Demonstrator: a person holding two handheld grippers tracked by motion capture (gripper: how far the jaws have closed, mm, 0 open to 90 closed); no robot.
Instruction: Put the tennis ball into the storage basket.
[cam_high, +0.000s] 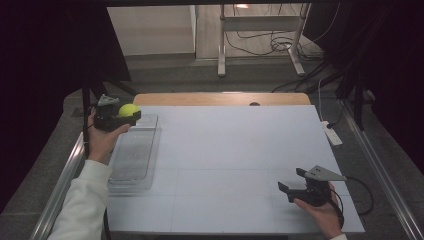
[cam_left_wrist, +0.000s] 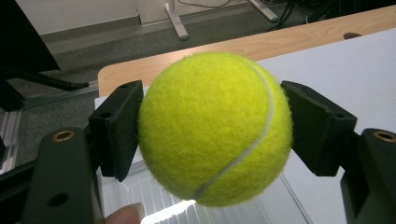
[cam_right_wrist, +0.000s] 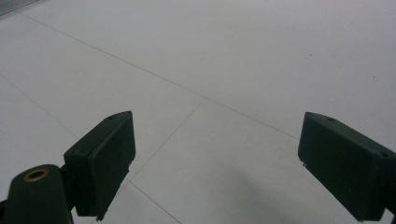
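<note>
**Ball clamped at far-left corner; right tongs idle and wide**

While the left gripper hangs above the far end of the clear tray, the table's left edge runs just outside that hand, with a metal rail below it. Ahead of the jaws the white sheet ends and a strip of bare wooden tabletop shows before the far edge. Toward the right of these jaws the white table surface lies broad and bare, well apart from anything.

The tennis ball is round, yellow-green, fuzzy felt with a pale curved seam. The tray under it is see-through plastic, long and shallow, with rounded corners and a ribbed floor. The pads are flat, matte black blocks. The sheet is smooth, marked with thin straight lines.

Left gripper: jaws closed onto the ball, one pad pressing each side, ball held between them clear of the tray. A fingertip shows at the bottom of the left gripper view.

Right gripper: near the table's near-right corner, jaws spread wide, holding nothing; in the right gripper view the pads stand over bare sheet. The near edge lies just behind that hand, the right edge just beside it.
</note>
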